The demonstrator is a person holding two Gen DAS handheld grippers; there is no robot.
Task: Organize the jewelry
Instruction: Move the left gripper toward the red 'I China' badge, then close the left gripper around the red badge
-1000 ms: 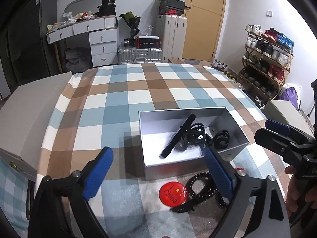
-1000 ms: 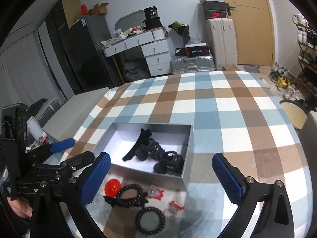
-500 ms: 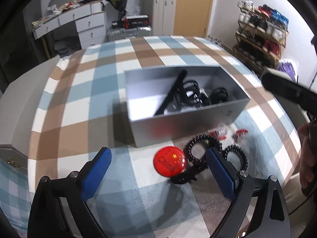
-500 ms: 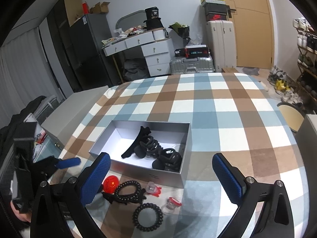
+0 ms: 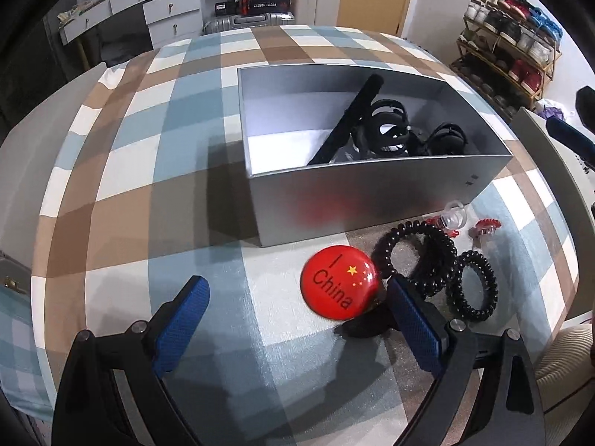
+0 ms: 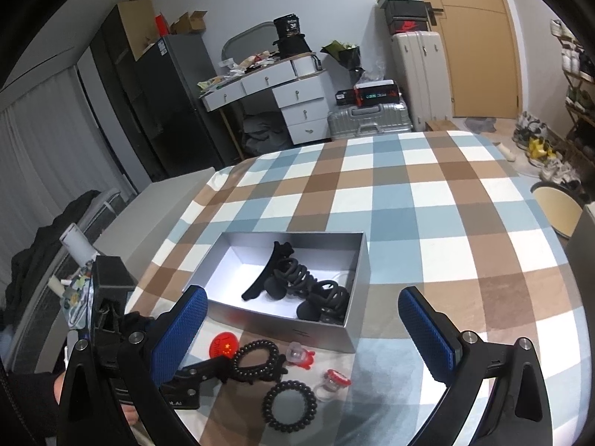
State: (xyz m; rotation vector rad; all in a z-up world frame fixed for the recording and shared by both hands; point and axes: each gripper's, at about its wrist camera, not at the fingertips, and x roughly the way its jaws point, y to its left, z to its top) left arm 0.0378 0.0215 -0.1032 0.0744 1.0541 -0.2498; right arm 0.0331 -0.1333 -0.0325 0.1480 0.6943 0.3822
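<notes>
The left gripper hangs low over the checked bed with its jaws spread wide and nothing between them, and the red badge lies just inside the right-hand blue pad, so the step in hand looks like picking that badge up. It sits on a dark clip or base just in front of the grey box, touching the larger black coil hair tie. To do this well, the jaws should shift a little towards the badge so it sits midway between the pads, then close on its rim or on the dark piece under it, without catching the coil tie alongside. The domed face looks smooth and may slip, so a low, level pinch seems safest. The smaller coil tie and two clear-and-red pieces lie apart, further right. The right gripper waits above, jaws spread and empty; black hair claws already lie in the box.
</notes>
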